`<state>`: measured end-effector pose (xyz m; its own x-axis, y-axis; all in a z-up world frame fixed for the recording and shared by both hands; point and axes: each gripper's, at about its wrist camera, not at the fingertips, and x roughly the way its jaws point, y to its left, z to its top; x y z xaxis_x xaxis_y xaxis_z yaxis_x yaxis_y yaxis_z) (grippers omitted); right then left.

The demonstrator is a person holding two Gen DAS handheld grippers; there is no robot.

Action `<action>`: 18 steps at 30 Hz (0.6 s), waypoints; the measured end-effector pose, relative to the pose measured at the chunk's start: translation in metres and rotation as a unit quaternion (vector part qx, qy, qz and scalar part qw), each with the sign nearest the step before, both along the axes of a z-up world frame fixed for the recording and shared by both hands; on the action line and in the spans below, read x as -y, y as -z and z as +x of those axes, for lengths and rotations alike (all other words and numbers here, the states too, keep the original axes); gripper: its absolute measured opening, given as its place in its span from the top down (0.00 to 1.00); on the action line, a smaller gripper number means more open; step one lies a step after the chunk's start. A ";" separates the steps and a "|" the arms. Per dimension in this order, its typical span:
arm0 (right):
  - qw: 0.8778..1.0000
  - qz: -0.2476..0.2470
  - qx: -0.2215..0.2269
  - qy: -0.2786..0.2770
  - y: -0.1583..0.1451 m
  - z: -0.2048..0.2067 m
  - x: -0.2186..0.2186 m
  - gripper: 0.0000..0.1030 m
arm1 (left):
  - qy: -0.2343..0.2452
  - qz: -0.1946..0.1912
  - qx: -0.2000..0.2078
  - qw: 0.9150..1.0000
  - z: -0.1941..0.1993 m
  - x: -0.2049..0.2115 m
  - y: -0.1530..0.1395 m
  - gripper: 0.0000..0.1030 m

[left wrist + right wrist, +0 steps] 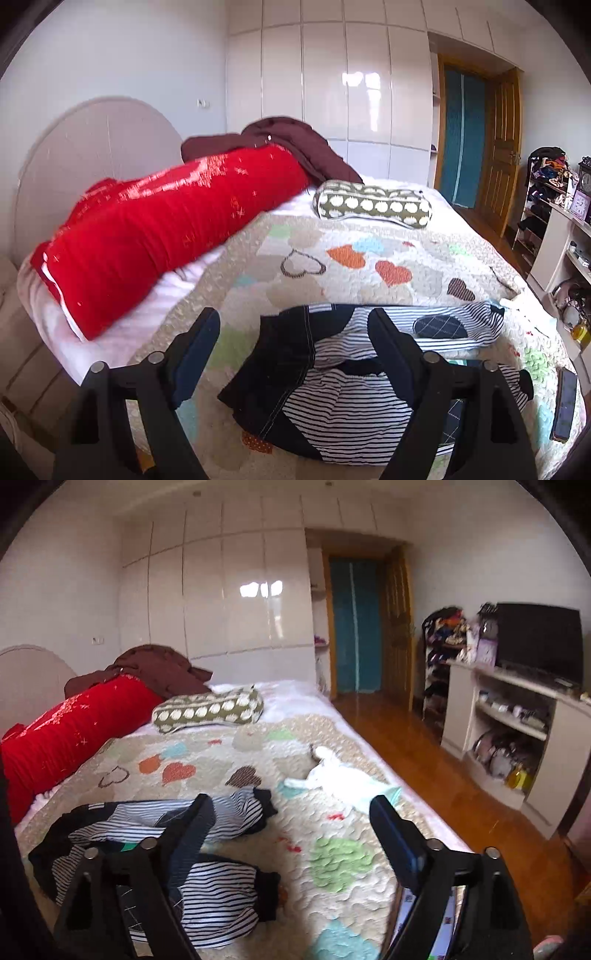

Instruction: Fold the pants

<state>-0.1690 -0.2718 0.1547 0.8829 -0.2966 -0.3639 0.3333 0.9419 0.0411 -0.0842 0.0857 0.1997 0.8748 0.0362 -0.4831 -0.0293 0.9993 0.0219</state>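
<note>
The pants (pixel 332 387), navy with black-and-white striped panels, lie loosely folded on the heart-patterned quilt (pixel 351 266). In the left wrist view my left gripper (pixel 295 321) hangs above their near part with its jaws wide apart and nothing between the pads. The right wrist view shows the pants (pixel 166 856) at the lower left of the quilt (pixel 332 849). My right gripper (pixel 291 805) stands open over the quilt, its left finger (pixel 192 834) in front of the striped legs and its right finger (pixel 395 838) toward the bed's edge. Neither gripper holds cloth.
A long red bolster (pixel 159 236), a brown garment (pixel 288 147) and a dotted olive cushion (pixel 373 203) lie at the bed's head. A white cloth (pixel 340 775) rests near the bed's right side. A phone (pixel 565 402) lies at the quilt's edge. Shelves (pixel 517 716) with a TV (pixel 539 642) stand beyond the wooden floor.
</note>
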 end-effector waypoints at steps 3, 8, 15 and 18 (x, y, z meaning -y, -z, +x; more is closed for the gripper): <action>0.998 -0.050 0.037 0.018 -0.006 -0.006 -0.005 0.04 | 0.009 0.013 0.011 1.000 -0.006 0.009 -0.011 0.15; 0.998 -0.062 -0.011 -0.022 0.002 0.020 -0.003 0.04 | 0.030 0.020 0.007 0.999 -0.011 0.024 -0.016 0.15; 0.997 -0.044 -0.040 -0.058 0.018 0.026 -0.012 0.04 | 0.043 0.027 -0.016 0.999 -0.004 0.035 -0.003 0.15; 0.995 -0.040 -0.053 -0.069 0.024 0.030 -0.019 0.04 | 0.046 0.024 -0.029 0.998 0.002 0.034 0.005 0.15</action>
<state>-0.1391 -0.2532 0.1312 0.8752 -0.2066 -0.4375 0.1986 0.9780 -0.0645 -0.0820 0.0513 0.1947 0.8462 -0.0181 -0.5326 0.0645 0.9956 0.0687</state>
